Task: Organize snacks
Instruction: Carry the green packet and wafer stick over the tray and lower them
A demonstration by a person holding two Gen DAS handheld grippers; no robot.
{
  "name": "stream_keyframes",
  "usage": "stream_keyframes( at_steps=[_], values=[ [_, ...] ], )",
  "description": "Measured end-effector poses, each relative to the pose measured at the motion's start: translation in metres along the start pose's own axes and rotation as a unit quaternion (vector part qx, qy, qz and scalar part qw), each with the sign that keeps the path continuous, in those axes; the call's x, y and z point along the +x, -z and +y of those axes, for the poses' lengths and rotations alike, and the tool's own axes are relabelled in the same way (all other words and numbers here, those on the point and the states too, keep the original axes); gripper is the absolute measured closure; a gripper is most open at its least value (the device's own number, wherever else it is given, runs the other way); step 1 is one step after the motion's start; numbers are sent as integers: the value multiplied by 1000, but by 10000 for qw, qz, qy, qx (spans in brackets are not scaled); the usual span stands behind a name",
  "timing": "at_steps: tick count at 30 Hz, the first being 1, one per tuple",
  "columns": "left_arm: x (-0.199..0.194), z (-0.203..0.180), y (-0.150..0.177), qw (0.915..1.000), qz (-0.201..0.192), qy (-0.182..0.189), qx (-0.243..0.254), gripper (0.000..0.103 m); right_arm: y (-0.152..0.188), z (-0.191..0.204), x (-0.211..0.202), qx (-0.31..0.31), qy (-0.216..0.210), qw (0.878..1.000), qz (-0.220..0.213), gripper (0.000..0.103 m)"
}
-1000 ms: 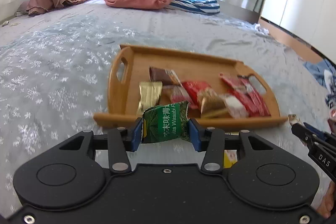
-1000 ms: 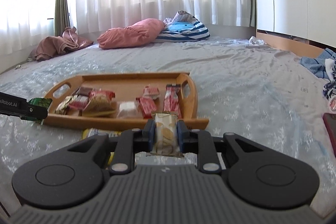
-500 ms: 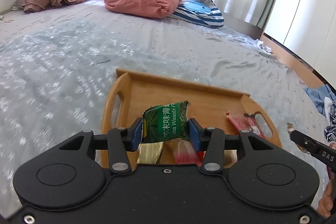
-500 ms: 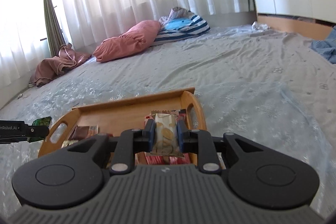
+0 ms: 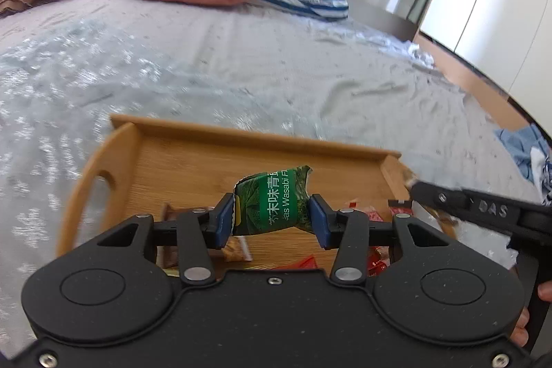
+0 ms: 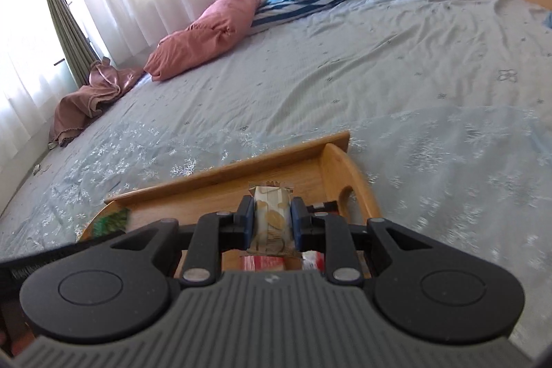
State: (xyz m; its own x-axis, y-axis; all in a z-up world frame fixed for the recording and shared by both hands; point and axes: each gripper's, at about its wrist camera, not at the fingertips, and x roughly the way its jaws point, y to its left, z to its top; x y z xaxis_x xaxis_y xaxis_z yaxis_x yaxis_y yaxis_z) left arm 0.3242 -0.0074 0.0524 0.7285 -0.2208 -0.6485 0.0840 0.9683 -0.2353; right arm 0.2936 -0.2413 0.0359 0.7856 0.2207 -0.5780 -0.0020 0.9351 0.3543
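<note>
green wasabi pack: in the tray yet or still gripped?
Still gripped. The left gripper is shut on the green wasabi pack, blue pads pressing both its sides, held above the wooden tray, not lying in it.

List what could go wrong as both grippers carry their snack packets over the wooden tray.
1. The left gripper pinches the crumpled green wasabi packet only at its sides; soft foil might slip out before release.
2. The right gripper with its cream biscuit packet hangs near the wooden tray handle end; a drop there could land on the bedsheet.
3. Both grippers are close together; they might collide.
</note>
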Motion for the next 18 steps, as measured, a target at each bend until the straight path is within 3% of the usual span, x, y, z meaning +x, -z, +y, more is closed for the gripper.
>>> stream_keyframes(
  at_steps=[8,18],
  values=[
    [35,-13,8,9994,204,-209,190,59,1,17,39,-567,244,9980,163,76],
    [48,-17,14,9982,239,-358,421,59,10,22,55,-739,257,9966,245,76]
  ],
)
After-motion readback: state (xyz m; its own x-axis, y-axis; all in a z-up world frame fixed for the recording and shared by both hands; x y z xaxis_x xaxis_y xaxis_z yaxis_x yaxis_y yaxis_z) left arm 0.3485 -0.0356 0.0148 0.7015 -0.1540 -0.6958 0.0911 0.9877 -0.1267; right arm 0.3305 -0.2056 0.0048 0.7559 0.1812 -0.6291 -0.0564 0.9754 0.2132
